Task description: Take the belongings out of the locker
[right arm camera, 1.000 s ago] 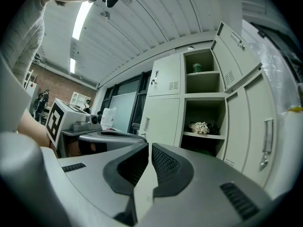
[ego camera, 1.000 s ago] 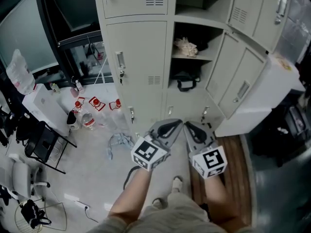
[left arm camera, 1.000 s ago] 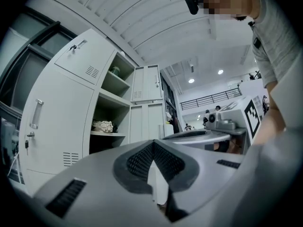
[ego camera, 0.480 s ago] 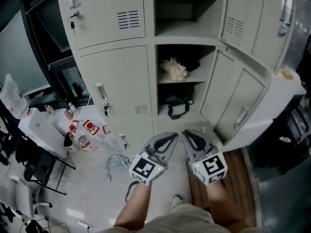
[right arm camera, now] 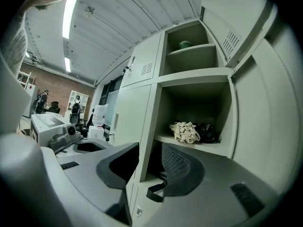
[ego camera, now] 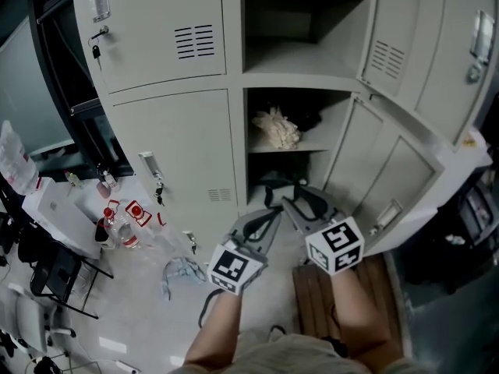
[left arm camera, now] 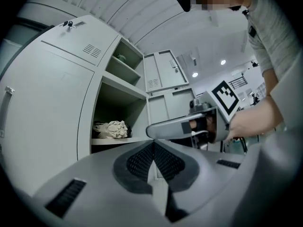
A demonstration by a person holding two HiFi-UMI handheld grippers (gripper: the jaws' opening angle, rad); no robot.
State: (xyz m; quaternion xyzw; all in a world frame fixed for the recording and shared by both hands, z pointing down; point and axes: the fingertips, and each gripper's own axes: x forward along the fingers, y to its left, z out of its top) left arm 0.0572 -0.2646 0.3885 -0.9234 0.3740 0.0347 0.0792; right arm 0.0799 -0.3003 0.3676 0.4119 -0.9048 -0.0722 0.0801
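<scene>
The locker [ego camera: 234,80] stands open in front of me. A crumpled cream cloth [ego camera: 274,128] [right arm camera: 185,132] [left arm camera: 110,129] lies on the middle shelf, with a dark item [right arm camera: 207,132] beside it. In the compartment below sits a black bag [ego camera: 273,184], partly hidden by my grippers. My left gripper [ego camera: 269,215] [left arm camera: 154,143] is shut and empty, held level below the shelf. My right gripper [ego camera: 290,202] [right arm camera: 149,160] is open. Its jaws have just been opening, and only the bag's black strap [right arm camera: 155,191] shows in the gap at the tips, not gripped.
Two open locker doors [ego camera: 405,170] hang at the right, and a closed door [ego camera: 179,154] with a key is at the left. The top compartment holds a small green thing [right arm camera: 184,44]. Bottles [ego camera: 117,224] and a blue item [ego camera: 183,271] lie on the floor, with wooden boards [ego camera: 312,291] underfoot.
Both grippers have moved forward toward the open compartments, so the locker looks larger. The right gripper's jaws have parted, while the left jaws stay together.
</scene>
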